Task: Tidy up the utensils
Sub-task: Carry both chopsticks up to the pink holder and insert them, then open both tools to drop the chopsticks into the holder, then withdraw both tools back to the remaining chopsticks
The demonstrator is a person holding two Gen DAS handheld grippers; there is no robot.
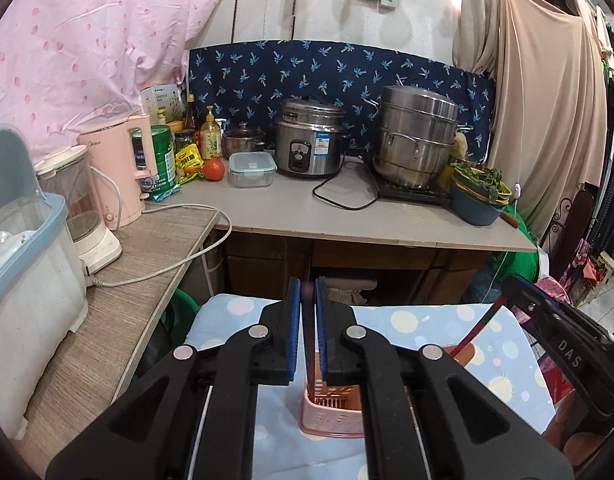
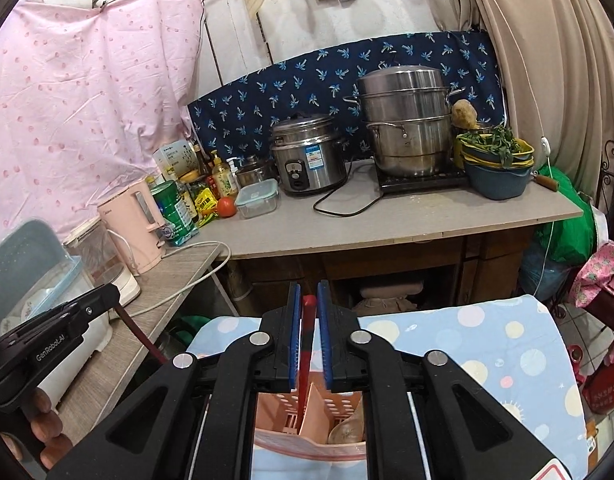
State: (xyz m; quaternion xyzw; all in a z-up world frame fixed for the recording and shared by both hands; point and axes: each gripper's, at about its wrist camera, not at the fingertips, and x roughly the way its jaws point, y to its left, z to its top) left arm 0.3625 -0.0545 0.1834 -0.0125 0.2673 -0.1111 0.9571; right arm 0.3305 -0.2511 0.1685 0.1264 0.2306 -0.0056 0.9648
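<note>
A pink slotted utensil holder (image 1: 331,412) stands on a small table with a blue dotted cloth (image 1: 419,324); it also shows in the right wrist view (image 2: 307,420) with a clear spoon inside. My left gripper (image 1: 308,292) is above the holder, jaws nearly closed on a thin dark chopstick (image 1: 308,320). My right gripper (image 2: 308,300) is shut on a red chopstick (image 2: 307,344) that reaches down into the holder. In the left wrist view the right gripper (image 1: 555,320) holds that red chopstick (image 1: 477,330) at the right.
A grey counter (image 1: 347,212) behind holds a rice cooker (image 1: 309,142), a steel steamer pot (image 1: 417,136), a blue basin of greens (image 1: 477,194), a pink kettle (image 1: 119,168) and bottles. A white dish box (image 1: 31,280) stands on a side shelf at the left.
</note>
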